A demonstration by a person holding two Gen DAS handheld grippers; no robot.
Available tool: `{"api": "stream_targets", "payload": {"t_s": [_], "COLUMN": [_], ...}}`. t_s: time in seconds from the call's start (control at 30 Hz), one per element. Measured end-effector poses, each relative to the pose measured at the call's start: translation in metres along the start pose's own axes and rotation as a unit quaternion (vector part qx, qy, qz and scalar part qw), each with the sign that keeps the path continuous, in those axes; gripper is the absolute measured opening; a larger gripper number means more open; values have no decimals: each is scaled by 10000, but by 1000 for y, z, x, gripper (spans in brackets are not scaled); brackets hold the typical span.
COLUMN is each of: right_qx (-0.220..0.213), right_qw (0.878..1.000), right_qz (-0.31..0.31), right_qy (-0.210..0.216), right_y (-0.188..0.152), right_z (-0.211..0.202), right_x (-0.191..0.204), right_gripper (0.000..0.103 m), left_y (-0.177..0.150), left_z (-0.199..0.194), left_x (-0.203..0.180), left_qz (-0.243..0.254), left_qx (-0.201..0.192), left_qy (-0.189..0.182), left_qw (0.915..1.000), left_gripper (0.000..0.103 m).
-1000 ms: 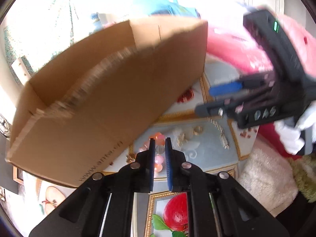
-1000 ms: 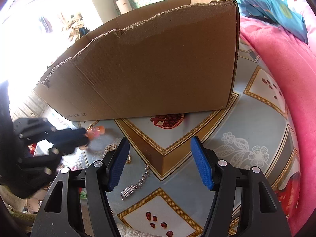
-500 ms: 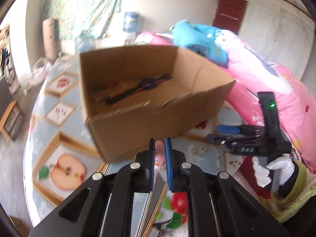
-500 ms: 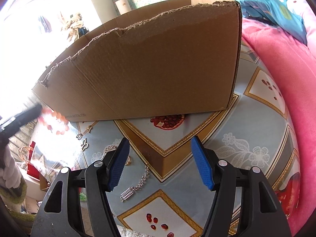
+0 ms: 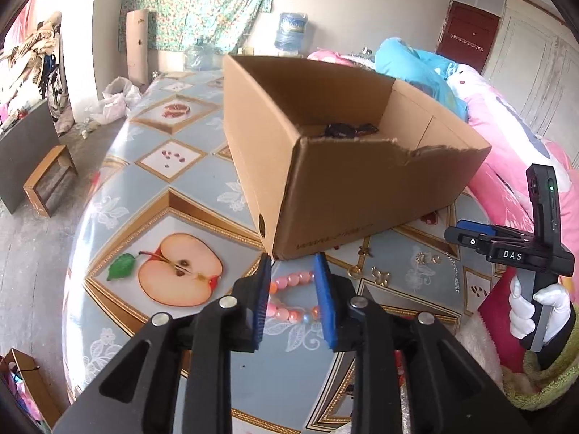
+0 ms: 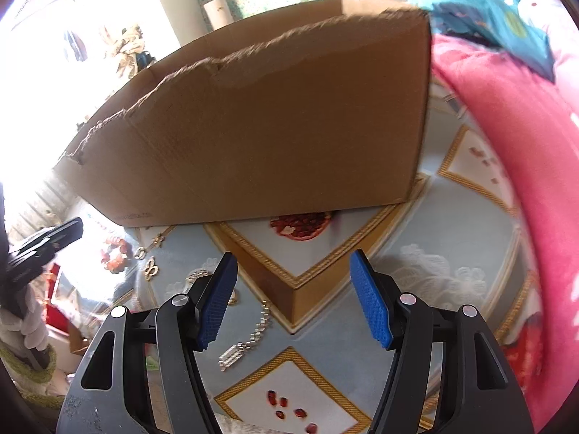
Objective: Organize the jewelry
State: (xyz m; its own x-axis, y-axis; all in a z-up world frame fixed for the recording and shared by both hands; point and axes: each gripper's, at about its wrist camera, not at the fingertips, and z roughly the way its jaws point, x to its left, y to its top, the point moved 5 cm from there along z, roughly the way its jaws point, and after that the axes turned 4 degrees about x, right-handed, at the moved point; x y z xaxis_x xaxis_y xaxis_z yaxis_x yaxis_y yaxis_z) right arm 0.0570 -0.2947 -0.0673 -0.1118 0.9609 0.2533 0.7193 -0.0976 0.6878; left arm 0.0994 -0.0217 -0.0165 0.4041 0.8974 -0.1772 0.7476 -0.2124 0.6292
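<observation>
left hand-held gripper [image 5: 292, 302] jaws have just been opening, pink bead bracelet [image 5: 291, 294] lying loose on the bench [image 5: 202, 195] between them, cardboard box [image 5: 347, 184] at 12 o'clock; right hand-held gripper [image 6: 293, 298] sitting apart, empty

The left claw [image 5: 292, 298] has just been opening: its blue pads, nearly together a second ago, now stand apart. The pink bead bracelet [image 5: 292, 298], pinched and lifted beside the cardboard box [image 5: 347, 181] half a second ago, now lies on the patterned table [image 5: 202, 188], seen between the parted pads but not pressed by them. In the right wrist view the bracelet [image 6: 115, 253] rests in front of the box's lower left corner, and the left claw [image 6: 54, 240] sits farther left.
</observation>
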Motion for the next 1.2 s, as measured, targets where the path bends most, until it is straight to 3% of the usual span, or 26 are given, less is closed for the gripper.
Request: {"api": "stream_targets", "payload": {"t_s": [0.07,0.2,0.37,0.63,1.03,1.2], "right_qx": [-6,79,277,502,202,-123], "right_qw": [9999,9990,9970,9982,9970,9967], "right_qz": [-13,-6,-245,-194,352,365], "right_qy": [-136,-432,-686,-262,661,715], "right_y": [1,6,13,22,23,14], "right_z": [-1,6,17,26,13,-13], "right_x": [-3,-8,-2,4,-23,-27], "right_gripper": [61,62,75,95,95,83], "left_y": [-1,-5,-10,-19,-24,-29], "left_z": [-1,9,16,18,22,27], "left_x": [-2,-10,-28,-51,-69,-76], "left_qz": [-11,-42,52,361,465,609], "left_qx": [-70,46,136,192,234,298], "left_qy": [-94,-238,-451,-495,-505,-407], "left_qw": [9999,9997,9989,9979,9974,9969], "left_gripper": [30,31,31,35,37,38]}}
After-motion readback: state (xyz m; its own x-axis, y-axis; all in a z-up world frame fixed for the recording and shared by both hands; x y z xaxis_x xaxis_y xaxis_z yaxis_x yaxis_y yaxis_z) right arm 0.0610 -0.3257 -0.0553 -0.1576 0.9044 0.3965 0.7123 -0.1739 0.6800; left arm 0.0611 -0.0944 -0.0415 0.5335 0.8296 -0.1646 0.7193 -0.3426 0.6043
